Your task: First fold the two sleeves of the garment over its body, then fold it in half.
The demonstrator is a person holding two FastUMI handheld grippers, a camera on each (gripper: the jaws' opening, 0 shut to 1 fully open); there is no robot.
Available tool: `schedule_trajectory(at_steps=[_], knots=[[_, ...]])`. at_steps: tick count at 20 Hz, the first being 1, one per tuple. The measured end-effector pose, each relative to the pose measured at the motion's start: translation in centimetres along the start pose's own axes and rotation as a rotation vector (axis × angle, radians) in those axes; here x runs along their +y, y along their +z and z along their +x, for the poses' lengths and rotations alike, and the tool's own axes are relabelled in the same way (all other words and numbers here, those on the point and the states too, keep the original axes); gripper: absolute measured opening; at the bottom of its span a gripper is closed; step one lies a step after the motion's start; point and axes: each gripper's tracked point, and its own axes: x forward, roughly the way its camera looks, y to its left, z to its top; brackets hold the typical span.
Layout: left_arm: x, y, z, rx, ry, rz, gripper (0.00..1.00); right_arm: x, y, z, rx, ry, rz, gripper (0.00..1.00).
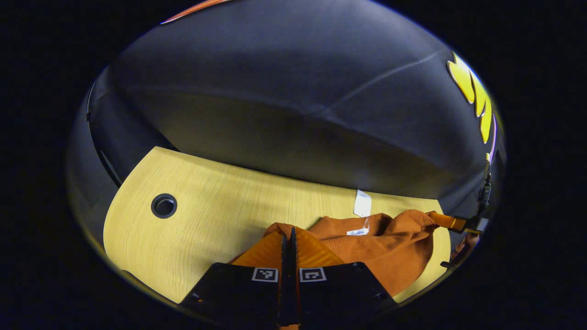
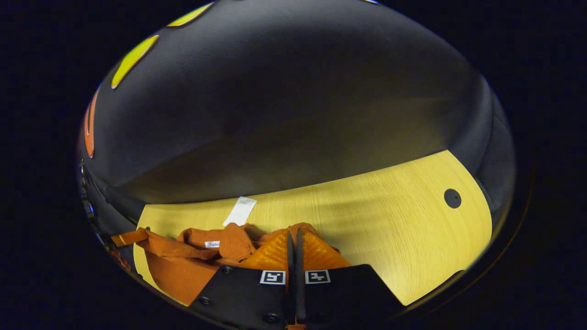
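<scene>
Grippers, left (image 1: pixel 287 238) and right (image 2: pixel 293 240), both pinch the rust-orange ribbed garment (image 1: pixel 390 247); half-fold underway, next laying it forward.

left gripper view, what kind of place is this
Likely a recording booth fitted with an office-style desk: a light wooden tabletop with a round cable hole, black cloth wall behind it, and an orange garment bunched on the desk.

We see the left gripper (image 1: pixel 288 238) with its fingers pressed together, and the right gripper (image 2: pixel 293 240) closed the same way.
</scene>
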Motion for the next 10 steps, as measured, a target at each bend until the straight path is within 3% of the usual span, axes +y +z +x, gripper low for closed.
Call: schedule_trajectory(at_steps=[1,3,5,6,7,8,10], knots=[[-0.1,-0.1,0.5,0.0,0.003,0.003,0.03,-0.4,-0.1,0.3,-0.002,-0.018,0.024,0.02],[-0.7,-0.7,1.1,0.012,-0.021,0.002,0.07,-0.6,-0.7,0.9,0.002,-0.032,0.045,0.07],[-1.9,-0.4,0.3,0.002,-0.054,-0.026,0.47,-0.6,0.1,0.4,-0.027,-0.025,0.078,0.17],[-2.0,0.4,0.1,-0.023,-0.043,-0.029,0.67,-0.8,0.9,-0.1,-0.052,-0.021,0.091,0.31],[-2.0,1.1,-0.4,-0.044,-0.038,-0.028,0.88,-0.8,1.6,-0.5,-0.074,-0.015,0.091,0.38],[-2.0,1.2,-0.7,-0.056,-0.039,-0.026,0.92,-0.9,2.1,-1.2,-0.092,-0.007,0.084,0.52],[-2.0,2.0,-2.2,-0.074,-0.019,-0.011,0.96,-0.9,2.6,-3.2,-0.121,0.012,0.069,0.69]])
